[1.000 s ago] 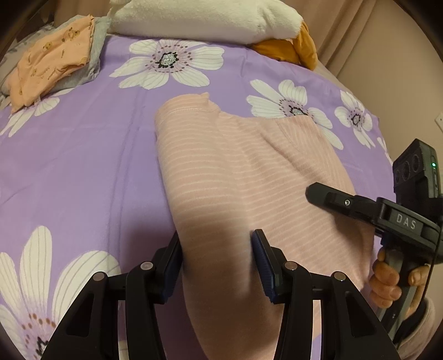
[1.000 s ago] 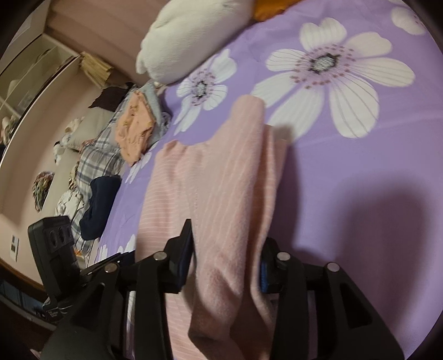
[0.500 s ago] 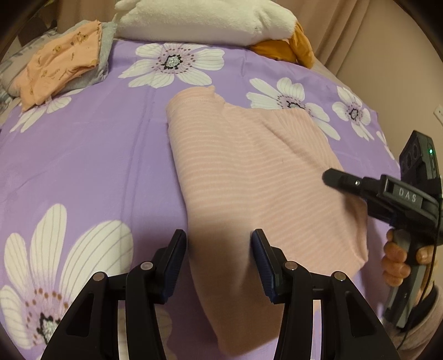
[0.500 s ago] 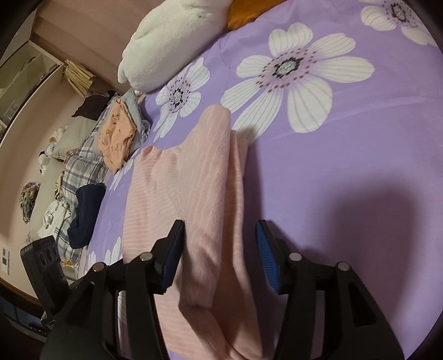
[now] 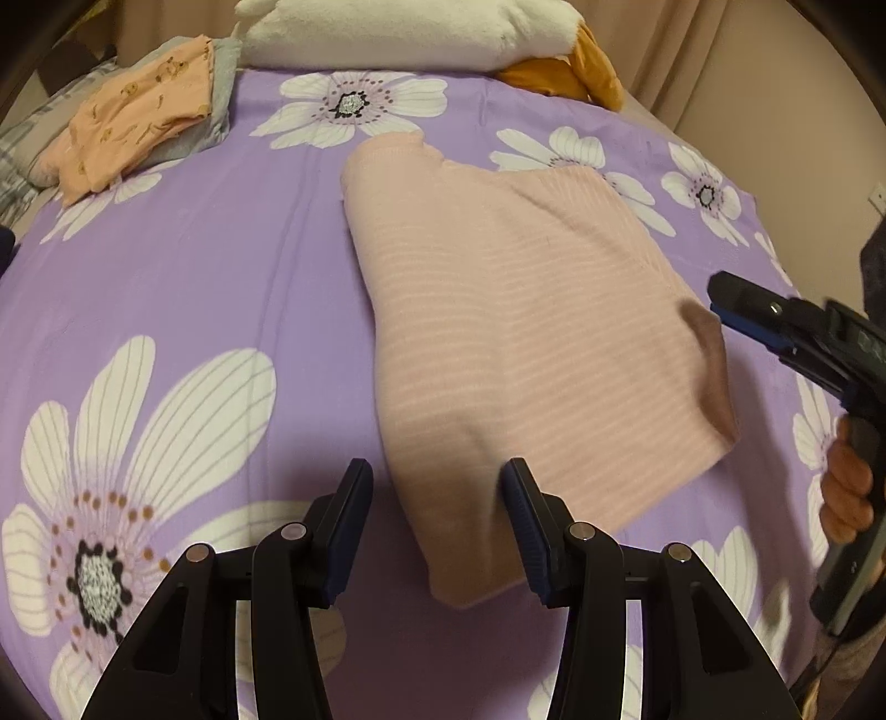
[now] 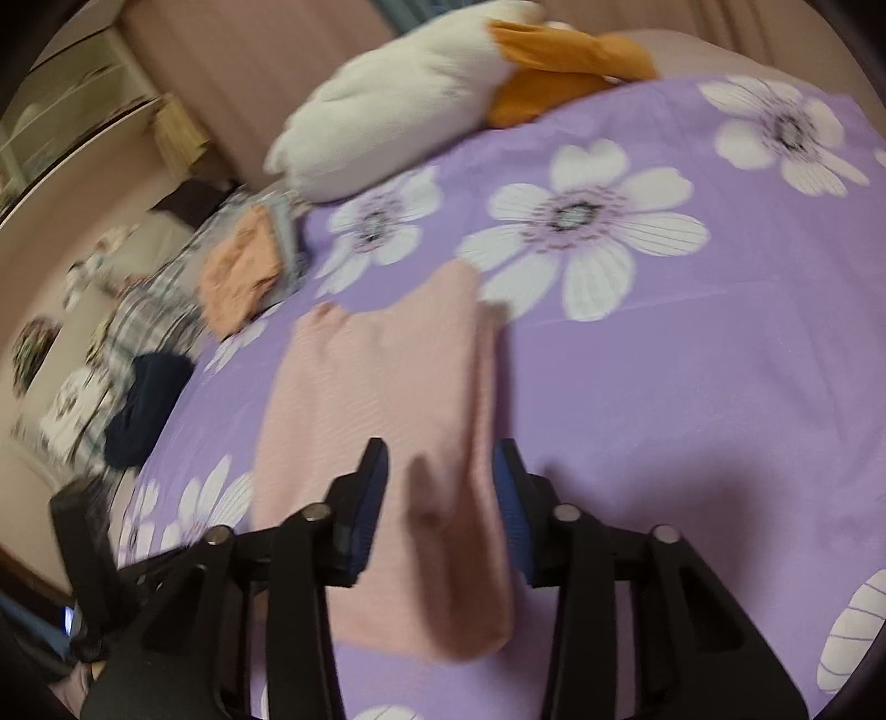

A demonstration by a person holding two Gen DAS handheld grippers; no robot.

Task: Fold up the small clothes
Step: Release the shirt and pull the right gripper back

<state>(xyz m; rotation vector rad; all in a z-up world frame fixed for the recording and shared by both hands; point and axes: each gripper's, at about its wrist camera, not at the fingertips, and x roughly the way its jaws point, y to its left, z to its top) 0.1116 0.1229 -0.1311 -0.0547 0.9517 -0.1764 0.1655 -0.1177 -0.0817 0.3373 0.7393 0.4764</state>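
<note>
A purple bedspread (image 5: 194, 288) printed with white daisies is covering the bed, and a white pillow (image 5: 387, 33) is lying along its far edge with an orange garment (image 5: 138, 116) sitting folded near the far left corner. The pink striped garment (image 5: 526, 332) is lying folded in the middle of the bedspread, its near end reaching toward the near edge. The left gripper (image 5: 437, 515) is hovering part open with nothing gripped, the garment's near corner showing between its fingers, while the right gripper (image 6: 440, 498) is closing its jaws above the garment's right fold without pressing it
</note>
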